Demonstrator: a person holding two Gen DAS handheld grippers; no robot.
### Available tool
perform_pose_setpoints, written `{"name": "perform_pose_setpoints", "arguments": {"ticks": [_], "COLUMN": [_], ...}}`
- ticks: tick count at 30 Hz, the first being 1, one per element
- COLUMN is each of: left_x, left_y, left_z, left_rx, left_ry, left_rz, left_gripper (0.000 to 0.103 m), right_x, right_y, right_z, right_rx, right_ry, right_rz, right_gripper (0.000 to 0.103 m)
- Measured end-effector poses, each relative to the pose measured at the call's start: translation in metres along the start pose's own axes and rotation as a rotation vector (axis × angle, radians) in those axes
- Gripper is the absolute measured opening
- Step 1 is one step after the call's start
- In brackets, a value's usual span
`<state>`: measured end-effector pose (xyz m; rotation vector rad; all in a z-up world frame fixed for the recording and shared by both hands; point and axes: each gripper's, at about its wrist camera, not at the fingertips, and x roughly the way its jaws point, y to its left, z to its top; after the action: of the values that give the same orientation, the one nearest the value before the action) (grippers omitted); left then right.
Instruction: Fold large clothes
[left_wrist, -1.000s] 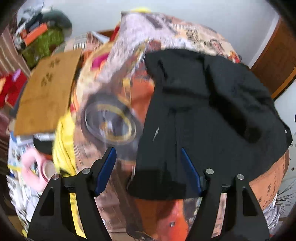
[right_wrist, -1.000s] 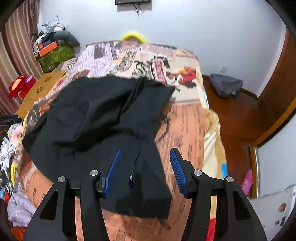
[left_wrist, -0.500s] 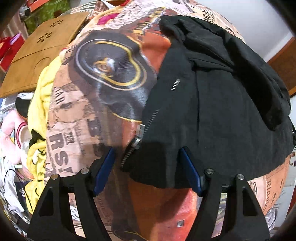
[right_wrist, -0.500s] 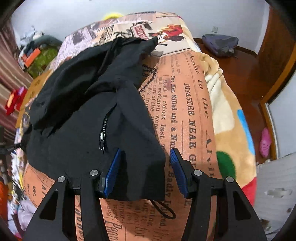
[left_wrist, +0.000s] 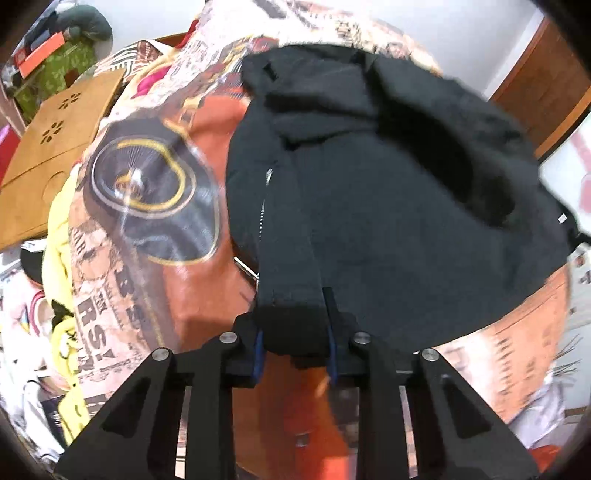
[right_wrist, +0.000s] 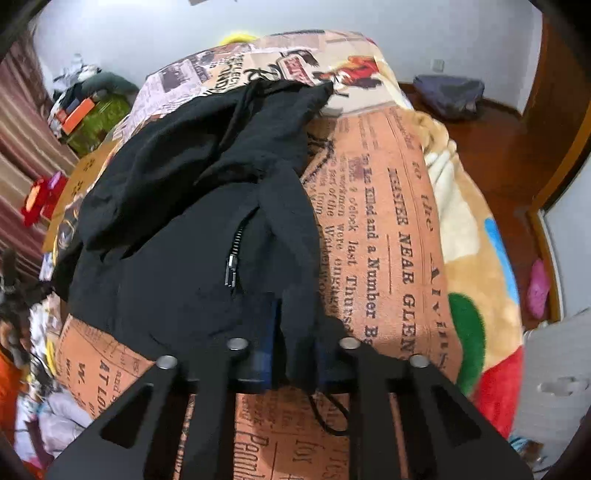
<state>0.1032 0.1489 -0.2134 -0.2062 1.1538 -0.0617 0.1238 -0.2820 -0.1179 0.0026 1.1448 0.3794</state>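
**Both grippers pinch down at the near edge**

The left gripper (left_wrist: 295, 341), black-armed with blue pads, points steeply downward; its jaws are closing, with a thick fold of black fleece jacket (left_wrist: 388, 206) bunched between the pads. The right gripper (right_wrist: 293, 354), likewise angled steeply downward, stands almost fully closed, its blue pads pressing a thin fold of the same jacket.

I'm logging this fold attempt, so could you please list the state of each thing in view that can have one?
Black jacket: crumpled on the bed, not yet folded.
Pocket zipper: partly open.
Left gripper: jaws closing on the jacket's near hem.
Right gripper: shut on the jacket's near hem.
Printed blanket: spread over the bed under the jacket.
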Motion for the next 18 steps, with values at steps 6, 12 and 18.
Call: {"name": "perform_pose_setpoints", "arguments": {"ticks": [6,12,18], "left_x": [-0.05,-0.093,-0.108], "left_y": [-0.01,-0.021,-0.004], "left_z": [0.042,0.097,0.16], "left_rx": [-0.074,-0.1,-0.156], "left_ry": [-0.11,-0.216,-0.299], "left_rz": [-0.189,-0.306,-0.38], "left_gripper": [0.023,0.023,0.023], "right_x": [-0.027,-0.046,-0.032], "right_y": [0.029,0.039,0.032], "right_z": [0.022,0.078,0.134], "right_rx": [-0.078,-0.097,-0.074], "right_ry": [-0.073,-0.193,-0.214], "right_rz": [0.009,0.043,0.035], "right_gripper": [0.007,0.007,0.006]}}
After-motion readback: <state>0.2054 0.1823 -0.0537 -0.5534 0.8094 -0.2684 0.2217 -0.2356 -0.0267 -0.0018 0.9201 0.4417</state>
